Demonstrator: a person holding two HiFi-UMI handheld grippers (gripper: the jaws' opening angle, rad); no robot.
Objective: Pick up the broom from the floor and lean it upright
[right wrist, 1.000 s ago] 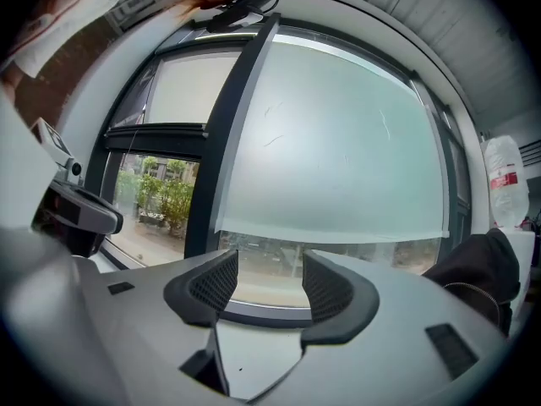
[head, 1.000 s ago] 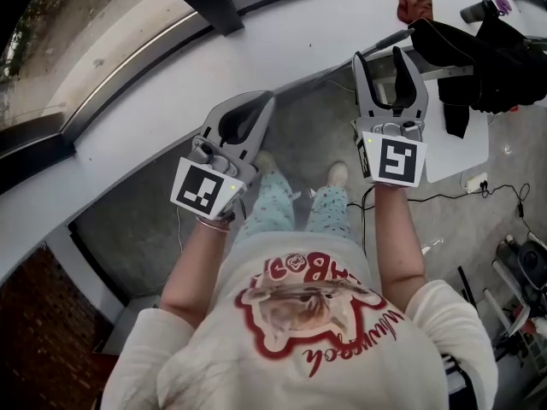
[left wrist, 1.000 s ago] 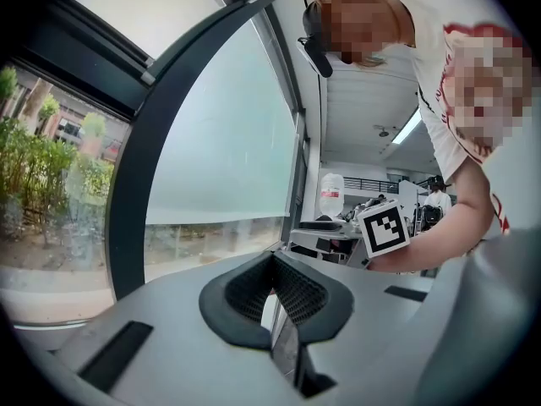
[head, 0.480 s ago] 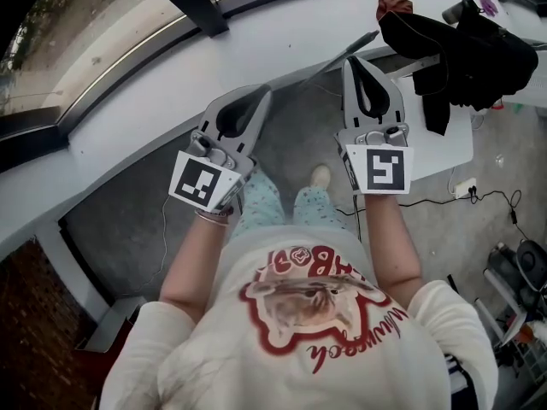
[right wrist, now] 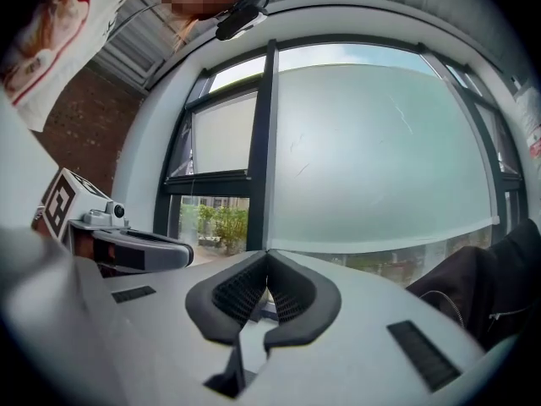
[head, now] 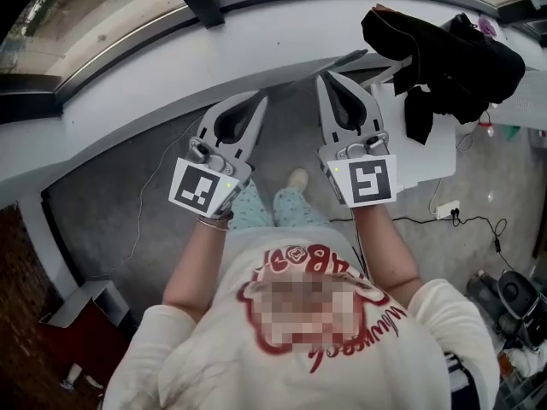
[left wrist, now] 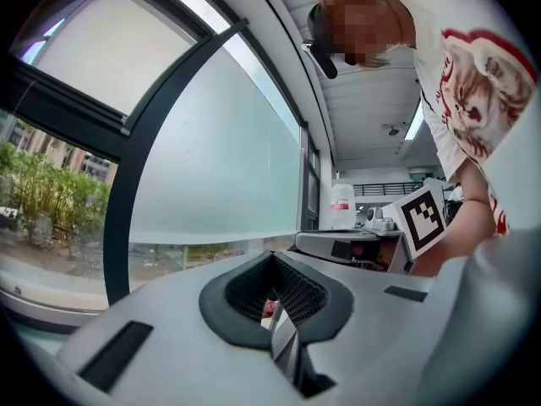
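Observation:
In the head view both grippers are held level in front of the person, side by side over the grey floor. My left gripper (head: 259,101) is shut, with its tips together and nothing in it; its own view shows the same (left wrist: 272,259). My right gripper (head: 323,77) is shut and empty too, as its own view confirms (right wrist: 267,256). Just beyond the right gripper's tips a thin grey pole (head: 333,64), probably the broom's handle, slants along the white sill wall (head: 171,75). The broom's head is hidden.
A heap of black clothing (head: 453,54) lies on a white table (head: 436,156) at the right. A cable and power strip (head: 444,210) lie on the floor beside it. A red box (head: 85,323) sits at the lower left. The person's foot (head: 297,179) shows between the grippers.
The right gripper's jaws stood wide open a second ago and have closed on nothing. Both grippers have shifted left in the picture, away from the table.

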